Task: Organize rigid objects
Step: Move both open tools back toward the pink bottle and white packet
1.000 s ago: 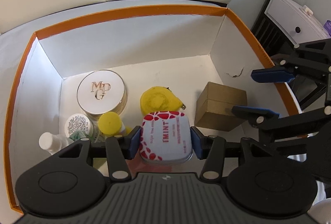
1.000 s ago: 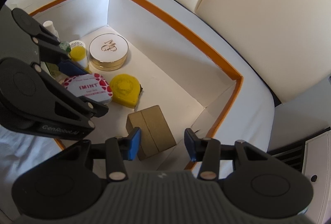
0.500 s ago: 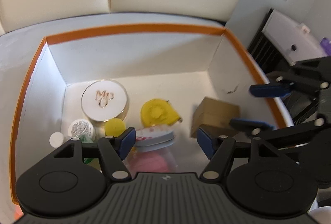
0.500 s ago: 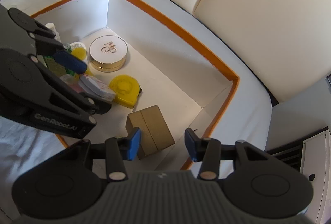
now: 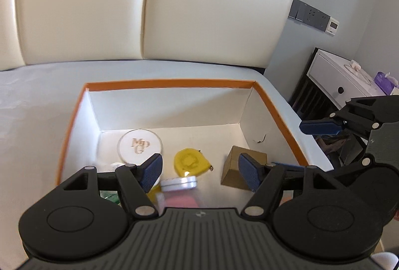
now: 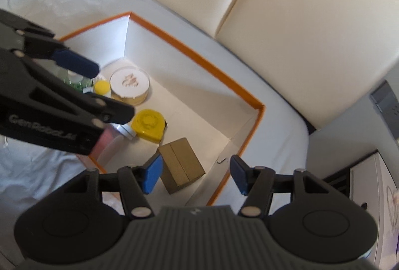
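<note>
An orange-rimmed white box sits on a pale bed. Inside lie a round white compact, a yellow tape measure, a brown cardboard box and the mint tin, seen edge-on near the front. My left gripper is open and empty, raised above the box's front. My right gripper is open and empty above the brown box at the right wall.
Small bottles, one yellow-capped, stand in the box's left corner. A cream padded headboard rises behind the bed. A white nightstand and dark shelving stand to the right. Wall sockets are on the grey wall.
My left gripper opened and let go of the mint tin, which now lies in the box. Both grippers have risen and pulled back, so the box looks smaller.
</note>
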`<act>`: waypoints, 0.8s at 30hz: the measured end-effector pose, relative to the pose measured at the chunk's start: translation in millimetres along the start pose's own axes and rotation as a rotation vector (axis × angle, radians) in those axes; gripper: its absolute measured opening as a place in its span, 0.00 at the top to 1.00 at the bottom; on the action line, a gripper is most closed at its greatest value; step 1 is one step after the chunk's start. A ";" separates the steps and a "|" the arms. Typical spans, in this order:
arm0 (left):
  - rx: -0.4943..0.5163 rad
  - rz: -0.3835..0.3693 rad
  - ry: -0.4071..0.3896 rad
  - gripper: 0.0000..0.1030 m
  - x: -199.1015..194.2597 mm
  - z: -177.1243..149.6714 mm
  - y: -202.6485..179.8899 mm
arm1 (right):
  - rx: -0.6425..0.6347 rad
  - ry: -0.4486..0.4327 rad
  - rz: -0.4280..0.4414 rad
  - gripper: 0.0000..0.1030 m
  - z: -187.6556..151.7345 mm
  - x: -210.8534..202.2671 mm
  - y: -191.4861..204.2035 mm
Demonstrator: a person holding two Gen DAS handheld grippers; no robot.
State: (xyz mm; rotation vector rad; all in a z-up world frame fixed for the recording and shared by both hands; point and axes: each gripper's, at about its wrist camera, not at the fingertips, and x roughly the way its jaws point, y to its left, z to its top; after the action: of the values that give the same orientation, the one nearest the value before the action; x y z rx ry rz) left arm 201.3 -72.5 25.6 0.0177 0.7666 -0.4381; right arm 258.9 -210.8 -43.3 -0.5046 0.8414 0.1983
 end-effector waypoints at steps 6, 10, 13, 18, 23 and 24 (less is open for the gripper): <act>0.018 0.023 -0.067 0.22 -41.2 -10.8 1.1 | 0.165 -0.150 -0.030 0.42 -9.6 -38.9 14.6; 0.031 0.046 -0.093 0.23 -64.6 -21.5 9.3 | 0.255 -0.247 -0.026 0.42 -22.0 -59.6 36.2; 0.022 0.044 -0.067 0.23 -74.7 -32.1 22.0 | 0.298 -0.284 -0.007 0.40 -31.9 -68.3 58.0; 0.019 0.084 0.027 0.23 -73.9 -56.2 47.9 | 0.363 -0.277 0.088 0.40 -43.9 -66.3 94.8; -0.062 0.135 0.182 0.24 -63.0 -81.6 84.3 | 0.360 -0.230 0.176 0.40 -45.2 -48.3 134.3; -0.078 0.151 0.217 0.24 -59.8 -84.8 91.1 | 0.355 -0.222 0.193 0.40 -43.3 -43.3 140.2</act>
State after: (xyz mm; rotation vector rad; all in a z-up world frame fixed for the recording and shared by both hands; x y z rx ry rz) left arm 142.3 47.6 -8.5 0.0505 0.9882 -0.2645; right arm 151.0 -110.1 -83.6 -0.0654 0.6880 0.2704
